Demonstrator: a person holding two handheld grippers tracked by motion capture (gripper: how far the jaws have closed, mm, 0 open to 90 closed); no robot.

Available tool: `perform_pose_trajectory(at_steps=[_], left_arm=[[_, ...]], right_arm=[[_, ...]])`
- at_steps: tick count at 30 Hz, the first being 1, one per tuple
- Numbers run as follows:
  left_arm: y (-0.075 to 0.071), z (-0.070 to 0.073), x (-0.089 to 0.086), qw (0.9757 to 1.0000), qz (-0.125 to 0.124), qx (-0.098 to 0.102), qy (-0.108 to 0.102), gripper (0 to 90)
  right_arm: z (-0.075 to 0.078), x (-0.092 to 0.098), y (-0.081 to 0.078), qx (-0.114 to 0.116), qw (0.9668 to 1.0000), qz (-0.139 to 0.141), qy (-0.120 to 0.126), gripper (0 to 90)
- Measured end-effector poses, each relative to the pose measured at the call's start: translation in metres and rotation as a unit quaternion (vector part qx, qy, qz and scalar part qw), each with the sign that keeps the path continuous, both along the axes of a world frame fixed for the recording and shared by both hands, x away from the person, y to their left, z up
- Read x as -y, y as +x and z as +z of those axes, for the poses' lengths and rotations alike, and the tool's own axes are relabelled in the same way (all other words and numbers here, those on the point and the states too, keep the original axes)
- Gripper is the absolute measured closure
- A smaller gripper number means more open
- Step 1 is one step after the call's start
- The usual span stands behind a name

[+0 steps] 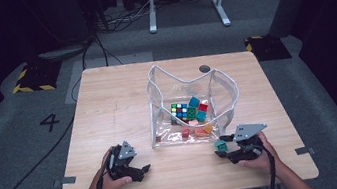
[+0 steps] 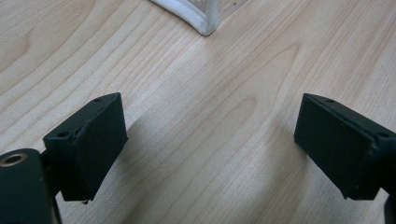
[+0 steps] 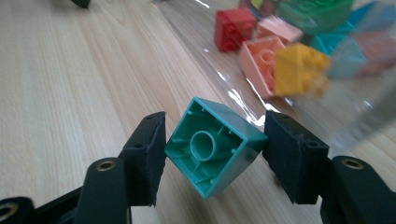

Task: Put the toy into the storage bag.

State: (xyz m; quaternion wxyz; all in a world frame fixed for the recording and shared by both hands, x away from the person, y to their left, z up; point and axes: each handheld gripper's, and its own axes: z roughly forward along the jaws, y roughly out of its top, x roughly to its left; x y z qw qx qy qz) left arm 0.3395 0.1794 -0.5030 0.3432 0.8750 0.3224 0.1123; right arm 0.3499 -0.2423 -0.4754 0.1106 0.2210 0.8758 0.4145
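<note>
Teal building brick (image 3: 212,145) sits clamped between the two black jaws of the right gripper (image 3: 212,151), each pad pressing on one side of it, the jaws about half closed around its width. In the right gripper view the brick is tilted, one corner pointing down, with its hollow underside turned toward the camera: a square shell with a round tube in the middle and thin ribs running to the walls. In the high view the same brick (image 1: 220,145) shows at the tip of the right gripper (image 1: 221,148), above the wooden table (image 1: 108,108) and just in front of the near edge of the clear plastic bag (image 1: 155,84). The bag stands open with a white rim and holds more bricks in red, orange, pink, yellow and teal, plus a colour-patch puzzle cube (image 1: 179,110).

The left gripper (image 2: 210,144) rests near the table's front left, its jaws spread wide with bare wood between them, and a corner of the bag's white rim (image 2: 198,18) lies beyond.
</note>
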Motion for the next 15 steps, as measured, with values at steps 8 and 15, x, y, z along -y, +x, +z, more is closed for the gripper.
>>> perform_pose_trajectory(at_steps=[8,15], left_arm=[[0.0,0.0,0.0,1.0,0.0,0.0,0.0,9.4],[0.0,0.0,0.0,1.0,0.0,0.0,0.0,9.4]], right_arm=[[0.004,0.035,0.001,0.008,0.9988,-0.048,0.004,40.9],[0.019,0.066,0.015,0.025,0.9948,-0.096,0.025,40.9]])
